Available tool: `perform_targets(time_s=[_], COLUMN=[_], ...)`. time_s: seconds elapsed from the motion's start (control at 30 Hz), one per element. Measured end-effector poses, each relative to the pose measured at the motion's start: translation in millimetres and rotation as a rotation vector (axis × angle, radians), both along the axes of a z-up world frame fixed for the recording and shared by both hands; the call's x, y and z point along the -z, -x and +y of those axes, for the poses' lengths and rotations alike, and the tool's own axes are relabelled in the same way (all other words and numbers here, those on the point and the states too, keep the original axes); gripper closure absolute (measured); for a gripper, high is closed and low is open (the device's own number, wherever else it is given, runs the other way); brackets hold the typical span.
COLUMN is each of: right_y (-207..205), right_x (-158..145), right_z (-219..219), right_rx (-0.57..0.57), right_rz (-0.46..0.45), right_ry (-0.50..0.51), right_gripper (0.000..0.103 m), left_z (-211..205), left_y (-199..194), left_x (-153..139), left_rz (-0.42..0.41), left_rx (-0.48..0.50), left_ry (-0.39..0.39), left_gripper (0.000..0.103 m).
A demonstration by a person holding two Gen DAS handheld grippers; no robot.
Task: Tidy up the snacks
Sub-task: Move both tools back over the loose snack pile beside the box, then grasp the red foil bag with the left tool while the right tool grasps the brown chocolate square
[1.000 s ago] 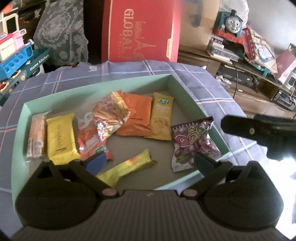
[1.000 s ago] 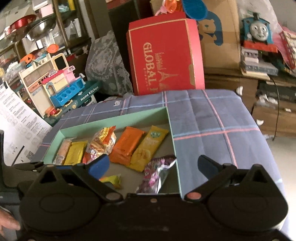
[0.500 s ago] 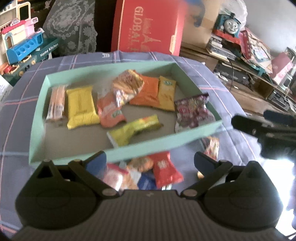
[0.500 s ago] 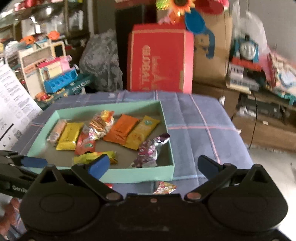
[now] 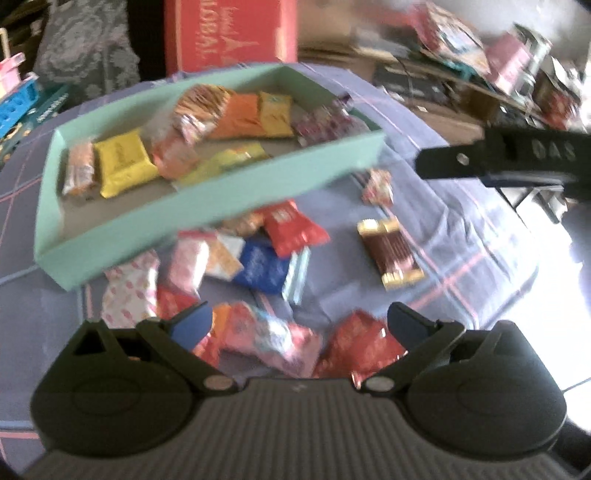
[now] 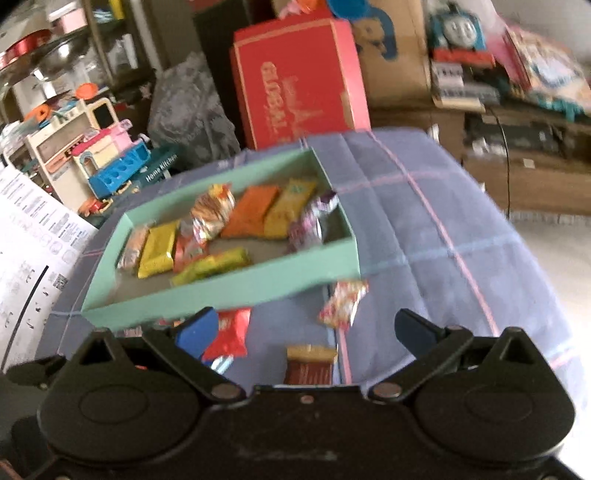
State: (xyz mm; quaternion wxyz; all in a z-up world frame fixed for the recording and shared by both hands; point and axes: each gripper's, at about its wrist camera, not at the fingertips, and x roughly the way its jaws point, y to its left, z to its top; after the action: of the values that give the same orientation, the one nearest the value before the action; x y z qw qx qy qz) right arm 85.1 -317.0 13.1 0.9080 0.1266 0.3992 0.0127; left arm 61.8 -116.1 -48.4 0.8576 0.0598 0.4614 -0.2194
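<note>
Both cameras have pulled back from the tray since a second ago, so the loose pile in front of it now shows. From the left: my left tool [image 5: 299,326] hangs released, holding nothing, above the loose snacks [image 5: 258,266] strewn on the bench just in front of the mint tray [image 5: 207,210]. Inside the tray lie a yellow pack [image 5: 120,166], an orange pack [image 5: 240,116] and others, roughly in a row. Further right a brown bar [image 5: 391,254] sits apart from the pile on the checked cloth [image 5: 454,236]. My right tool [image 6: 303,332] is likewise spread and holding nothing, above a red packet [image 6: 231,334]. I judge the step is fetching another loose snack; the next move calls for lowering one tool onto a single packet without dragging its neighbours, since they overlap. Crinkly wrappers may slip. The room behind is cluttered: a red box [image 6: 299,81], a toy kitchen [image 6: 88,151] and a toy train [image 6: 458,29].
</note>
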Motion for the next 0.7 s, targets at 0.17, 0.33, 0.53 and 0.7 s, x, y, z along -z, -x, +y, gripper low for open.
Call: perform_targets(time_s=[0.17,0.33,0.53,0.7], right_y=[10.2,18.2,21.1,15.9], right_x=[21.5,37.6,46.9,50.3], right_z=[-4.4,-7.1,-11.6,-7.3], right_rx=[0.023,0.023,0.033,0.018], right_rz=[0.065,0.11,0.126,0.125], right_ry=[-0.051,-0.059,-0.081,-0.077], right_gripper=[0.0,0.024,0.052,0.053], left_z=[-14.0,-30.5,-38.6,-35.1], left_y=[12.8,20.7,18.0,-4.2], left_x=[13.8,22.7,25.1,25.5], left_rz=[0.016,0.036,0.005,-0.011], left_rx=[0.094,0.185,0.172,0.053], left_ry=[-0.039,-0.05,-0.045,-0.032], left_gripper=[0.01,0.06,0.061,0.058])
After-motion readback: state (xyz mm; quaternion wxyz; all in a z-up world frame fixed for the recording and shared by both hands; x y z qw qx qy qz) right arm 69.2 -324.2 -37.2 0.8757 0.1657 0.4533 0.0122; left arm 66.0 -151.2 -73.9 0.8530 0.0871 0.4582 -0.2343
